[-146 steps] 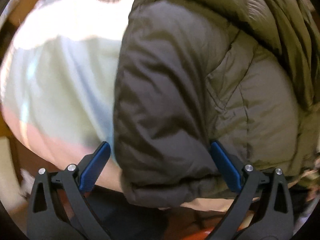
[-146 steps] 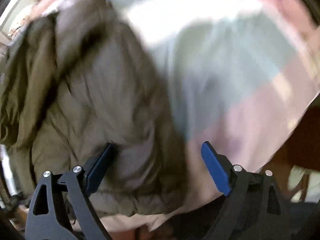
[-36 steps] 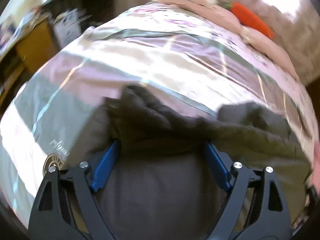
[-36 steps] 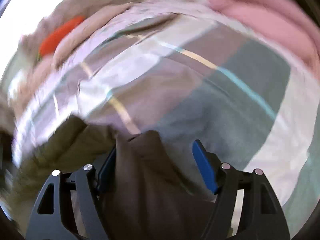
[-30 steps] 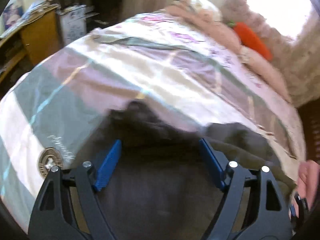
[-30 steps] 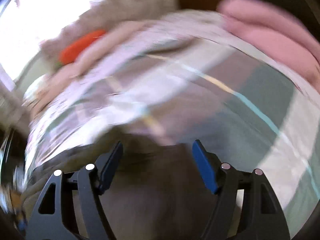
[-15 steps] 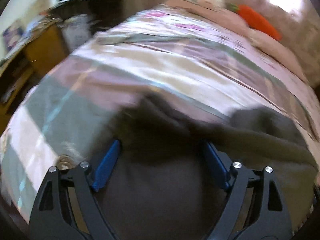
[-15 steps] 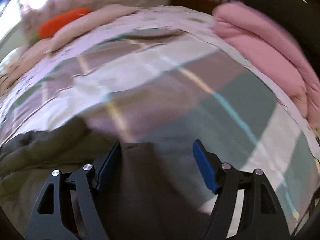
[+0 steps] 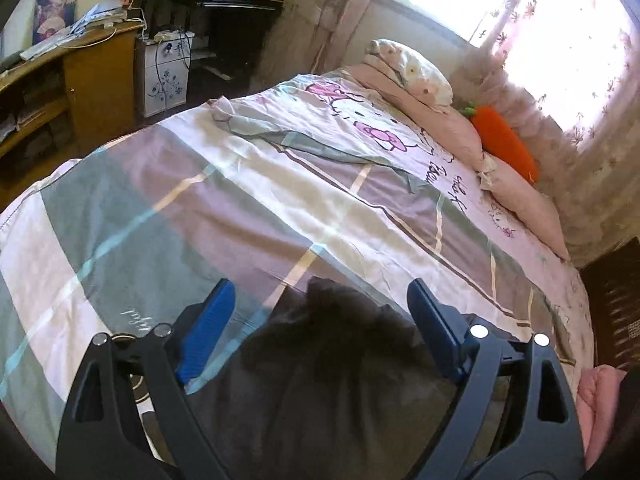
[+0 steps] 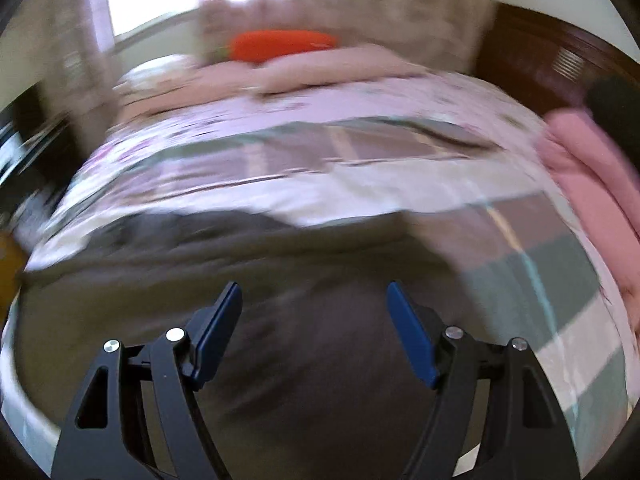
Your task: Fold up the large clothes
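Observation:
A dark olive padded jacket (image 9: 320, 380) lies on the checked quilt (image 9: 280, 200) at the near end of the bed. My left gripper (image 9: 318, 286) hangs over its top edge with jaws wide apart. The left pad is clear of the cloth, with quilt showing beside it. In the blurred right wrist view the jacket (image 10: 300, 360) spreads out below and to the left. My right gripper (image 10: 314, 288) stands open above it, and neither pad presses on the fabric.
An orange carrot cushion (image 9: 504, 142) and a pillow (image 9: 412, 68) lie at the head of the bed under the window. A folded pink blanket (image 10: 588, 184) sits on the bed's right edge. A wooden desk (image 9: 80, 72) and a white cabinet (image 9: 164, 72) stand to the left.
Both grippers have drawn back and risen from the jacket. The left jaws have widened, and the left pad no longer touches the cloth. The right view has swung across the bed.

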A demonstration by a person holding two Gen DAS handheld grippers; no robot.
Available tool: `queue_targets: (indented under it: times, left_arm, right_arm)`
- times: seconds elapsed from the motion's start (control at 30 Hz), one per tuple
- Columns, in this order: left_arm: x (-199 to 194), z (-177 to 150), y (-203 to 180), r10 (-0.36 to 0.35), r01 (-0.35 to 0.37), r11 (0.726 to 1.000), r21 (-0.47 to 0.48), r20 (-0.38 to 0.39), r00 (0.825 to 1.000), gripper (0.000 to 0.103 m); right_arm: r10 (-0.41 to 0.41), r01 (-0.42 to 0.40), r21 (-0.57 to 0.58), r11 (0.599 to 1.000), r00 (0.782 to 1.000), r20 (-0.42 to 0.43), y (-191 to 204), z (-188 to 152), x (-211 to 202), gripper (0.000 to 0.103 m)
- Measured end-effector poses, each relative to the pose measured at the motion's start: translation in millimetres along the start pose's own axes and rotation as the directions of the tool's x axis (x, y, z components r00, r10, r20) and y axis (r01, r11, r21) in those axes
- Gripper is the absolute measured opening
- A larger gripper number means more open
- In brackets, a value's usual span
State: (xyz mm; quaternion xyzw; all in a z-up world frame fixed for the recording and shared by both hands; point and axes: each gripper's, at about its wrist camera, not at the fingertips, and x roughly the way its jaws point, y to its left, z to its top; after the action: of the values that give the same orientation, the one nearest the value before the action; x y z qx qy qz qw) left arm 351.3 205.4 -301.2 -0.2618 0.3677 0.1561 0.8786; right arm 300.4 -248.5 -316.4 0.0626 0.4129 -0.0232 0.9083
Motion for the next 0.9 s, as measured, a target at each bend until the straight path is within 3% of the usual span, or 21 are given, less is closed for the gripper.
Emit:
queue_targets:
  times: [0.1,0.17,0.3,0.4,0.47,0.5,0.6,0.67,0.73,0.77,0.83,0.9]
  left_arm:
    - [-1.5,1.8,7.0,0.013,-0.013,1.0,-0.006,-0.066,0.998,0.089]
    - [1.6,-0.8,11.2,0.03,-0.029,1.0,0.011,-0.135,0.99,0.089]
    - [15.6,-15.3,20.2,0.13,-0.113,0.989,0.092,-0.21,0.969,0.089]
    - [31.5,-21.7,39.2,0.285,-0.262,0.955,0.138,-0.189,0.94,0.089]
    - [28.6,-16.1,61.6,0.384,-0.376,0.923,0.086,-0.135,0.913,0.088]
    - [23.8,-10.7,74.1,0.394,-0.393,0.919,0.028,-0.121,0.911,0.087]
    - [1.4,2.3,94.3,0.326,-0.337,0.934,-0.119,-0.104,0.94,0.087]
    - [-8.9,4.0,84.7,0.269,-0.28,0.953,-0.117,-0.103,0.958,0.087]
    - [-11.6,-0.9,59.0,0.184,-0.192,0.98,-0.058,-0.126,0.975,0.088]
    - [-12.2,-12.1,34.9,0.114,-0.114,0.993,0.009,-0.158,0.981,0.088]
    - [-10.7,-38.0,-4.9,0.043,-0.013,0.991,0.135,-0.223,0.974,0.088]
    - [-11.2,-65.5,-37.5,0.016,0.048,0.97,0.238,-0.26,0.966,0.088]
  right_arm:
    - [0.158,-0.159,-0.102,0.982,0.987,-0.025,45.6,-13.7,-19.7,0.075]
    - [0.195,-0.199,-0.166,0.966,0.98,-0.041,65.7,-23.5,-26.4,0.075]
    - [0.193,-0.209,-0.209,0.955,0.976,-0.097,81.9,-35.9,-14.1,0.075]
    - [0.12,-0.138,-0.184,0.973,0.987,-0.105,74.7,-35.8,-0.6,0.075]
    - [0.12,-0.135,-0.133,0.982,0.986,-0.115,66.0,-34.0,1.4,0.075]
    - [0.119,-0.132,-0.114,0.985,0.986,-0.118,62.2,-33.5,1.1,0.075]
    - [0.1,-0.107,-0.062,0.992,0.989,-0.108,48.8,-29.9,1.3,0.075]
    - [0.138,-0.14,-0.017,0.99,0.987,-0.085,44.2,-28.3,-3.0,0.075]
    - [0.202,-0.203,-0.016,0.979,0.977,-0.066,51.1,-27.0,-8.0,0.075]
    - [0.216,-0.22,-0.051,0.974,0.974,-0.064,60.7,-28.2,-10.7,0.075]
    - [0.194,-0.204,-0.131,0.97,0.977,-0.085,77.7,-33.0,-11.2,0.075]
    - [0.157,-0.174,-0.187,0.967,0.982,-0.106,86.1,-42.4,-7.9,0.075]
